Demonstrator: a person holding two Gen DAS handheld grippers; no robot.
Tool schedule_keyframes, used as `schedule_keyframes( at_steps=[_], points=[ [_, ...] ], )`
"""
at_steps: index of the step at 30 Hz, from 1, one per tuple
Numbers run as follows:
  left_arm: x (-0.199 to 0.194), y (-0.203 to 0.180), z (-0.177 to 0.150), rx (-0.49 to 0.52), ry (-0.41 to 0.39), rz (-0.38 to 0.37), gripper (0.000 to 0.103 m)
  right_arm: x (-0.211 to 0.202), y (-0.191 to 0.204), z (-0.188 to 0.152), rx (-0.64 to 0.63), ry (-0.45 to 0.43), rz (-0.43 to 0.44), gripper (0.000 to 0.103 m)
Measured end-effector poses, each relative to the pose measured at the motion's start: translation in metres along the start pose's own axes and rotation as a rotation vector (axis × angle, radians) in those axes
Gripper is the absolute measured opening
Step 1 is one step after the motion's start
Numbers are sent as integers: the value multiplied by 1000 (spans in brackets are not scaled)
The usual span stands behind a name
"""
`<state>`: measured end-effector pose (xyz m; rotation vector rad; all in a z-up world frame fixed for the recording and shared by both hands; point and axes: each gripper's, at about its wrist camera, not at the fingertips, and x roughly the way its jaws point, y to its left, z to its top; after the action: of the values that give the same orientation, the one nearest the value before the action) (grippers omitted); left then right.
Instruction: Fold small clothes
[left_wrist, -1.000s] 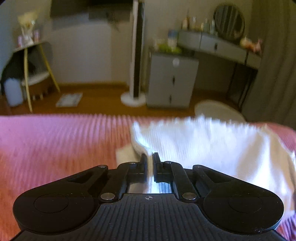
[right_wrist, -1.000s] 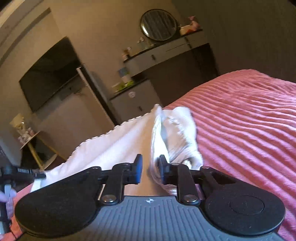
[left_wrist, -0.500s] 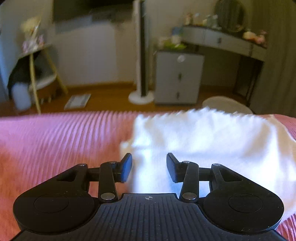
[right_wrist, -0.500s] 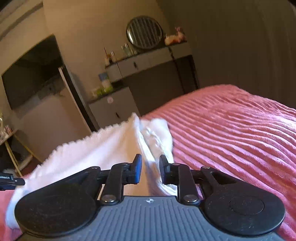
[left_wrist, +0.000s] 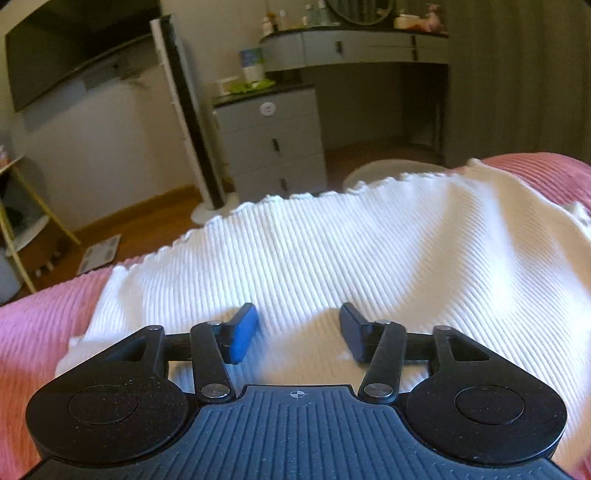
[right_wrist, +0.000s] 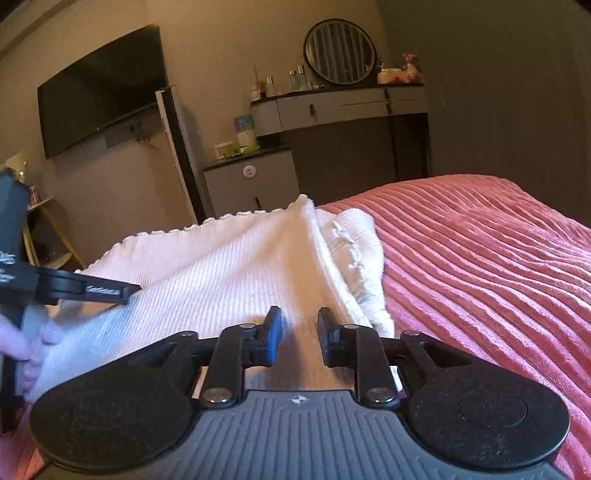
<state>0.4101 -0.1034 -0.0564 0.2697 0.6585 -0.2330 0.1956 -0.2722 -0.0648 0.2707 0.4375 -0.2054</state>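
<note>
Both sets of tongs have let go since a second ago, when each was pinched on the white top: now my left gripper (left_wrist: 298, 332) stands wide apart above the cloth, gripping nothing, and my right gripper (right_wrist: 298, 335) has its jaws parted by a narrower gap, cloth lying under and between them but not clamped. From the right wrist view I see my left hand (right_wrist: 22, 347) low at the edge, fingers wrapped on the handle, with the left tool reaching level across the garment. The white ribbed top (left_wrist: 332, 258) lies spread on the pink bedspread (right_wrist: 480, 266), its scalloped hem along the far side of the bed, and on the right side a folded-over flap bunches up in a ridge just ahead of my right tongs. Past the bed: wooden floor (left_wrist: 144, 221), a round white rug (left_wrist: 384, 170), a tall white tower fan (left_wrist: 188, 118), a grey drawer cabinet (left_wrist: 273, 144), the grey dressing table (right_wrist: 351, 107) with its round mirror (right_wrist: 339, 51), and a dark TV (right_wrist: 99, 88) on the wall.
</note>
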Motion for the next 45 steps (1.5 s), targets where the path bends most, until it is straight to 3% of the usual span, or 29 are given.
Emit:
schedule_keyframes(
  at_steps=[6,12,16,21,30,34,38,40,45],
  points=[
    [24,-4,10,9,6,103,83,2,-2,-4,-14,-9,-5,20],
    [-9,10,6,-97,53,76,84,0,-5,-8,3,-26,8,21],
    [-43,19,-5,-91,46,59,87,-1,-5,-8,2,-32,7,21],
    [-66,33,-11,-29,57,134,88,-1,-7,-11,12,-38,10,21],
    [-72,81,-16,-74,93,203,89,-1,-7,-11,9,-41,10,22],
    [-75,120,-31,-227,149,121,90,-1,-8,-11,14,-41,13,22],
    [-69,146,-50,-387,215,-76,89,-1,-8,-11,16,-42,14,23],
    [-65,153,-58,-468,226,-165,83,-1,-8,-10,19,-42,17,24],
    [-54,159,-61,-561,226,-266,70,-6,-3,-6,40,-45,44,45]
  ],
)
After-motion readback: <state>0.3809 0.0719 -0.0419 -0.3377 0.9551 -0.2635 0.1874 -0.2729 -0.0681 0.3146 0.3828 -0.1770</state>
